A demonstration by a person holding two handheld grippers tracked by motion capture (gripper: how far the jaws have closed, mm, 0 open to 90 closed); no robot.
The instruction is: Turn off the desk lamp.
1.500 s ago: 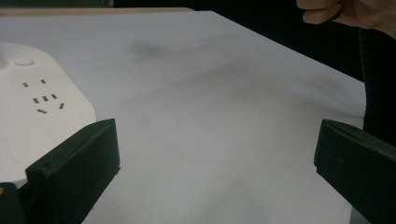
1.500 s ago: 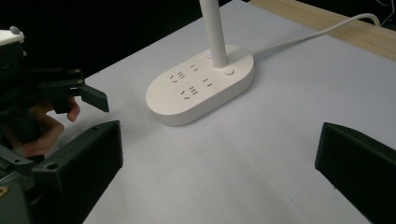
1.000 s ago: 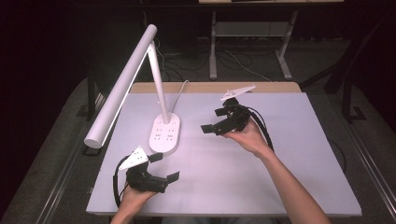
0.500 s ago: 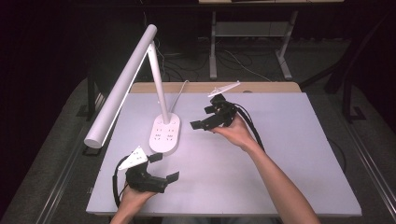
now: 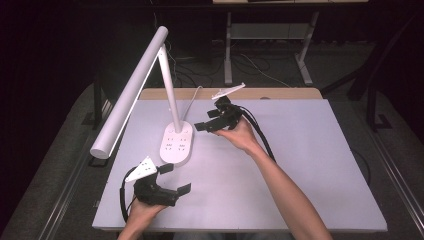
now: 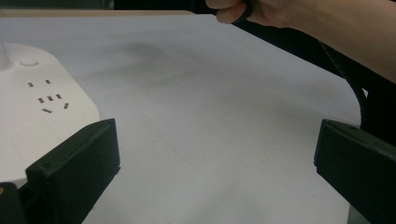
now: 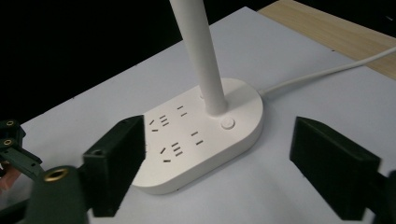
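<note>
now the right gripper [image 5: 209, 125] sits closer to the desk lamp [image 5: 176, 142] than it did a second ago: it has slid leftward across the table [image 5: 310, 165] and hovers just beside the lamp's oval base, jaws spread wide with nothing between them. in the right gripper view the base, with its socket slots and the small round button [image 7: 227, 123] at the foot of the upright pole [image 7: 201, 51], lies straight ahead between the open jaws. that approach suggests the button or the pole is the target, though no contact is made yet. the left gripper [image 5: 172, 177] has stayed put near the front edge, also wide open and empty, with the base's near end just beside its left jaw. the lamp stands at the table's left-centre.
</note>
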